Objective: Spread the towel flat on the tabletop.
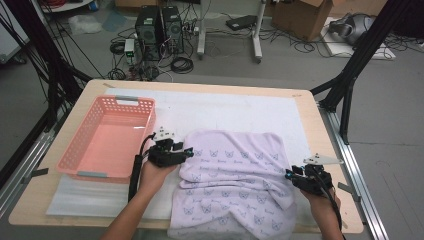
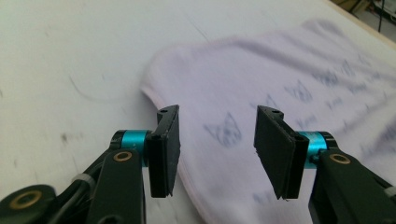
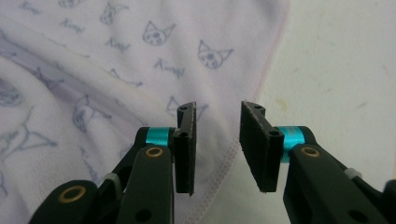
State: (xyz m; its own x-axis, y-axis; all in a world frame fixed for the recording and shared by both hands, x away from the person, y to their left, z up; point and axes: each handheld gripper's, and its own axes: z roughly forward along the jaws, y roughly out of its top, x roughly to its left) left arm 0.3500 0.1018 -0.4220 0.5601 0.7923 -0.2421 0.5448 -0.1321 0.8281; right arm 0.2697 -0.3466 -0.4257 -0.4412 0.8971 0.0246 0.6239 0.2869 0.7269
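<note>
A pale lilac towel (image 1: 235,180) printed with small cat faces lies crumpled on the white mat, its near end hanging over the table's front edge. My left gripper (image 1: 187,151) is open at the towel's left edge; in the left gripper view (image 2: 217,147) the towel (image 2: 280,88) lies under and beyond the spread jaws. My right gripper (image 1: 290,174) is open at the towel's right edge. In the right gripper view (image 3: 217,147) the stitched hem of the towel (image 3: 140,51) runs between the jaws, with nothing held.
A pink plastic basket (image 1: 75,155) stands empty at the table's left, just beside my left hand. The white mat (image 1: 225,107) covers most of the wooden table (image 1: 320,130). Computer towers, cables and cardboard boxes sit on the floor beyond the far edge.
</note>
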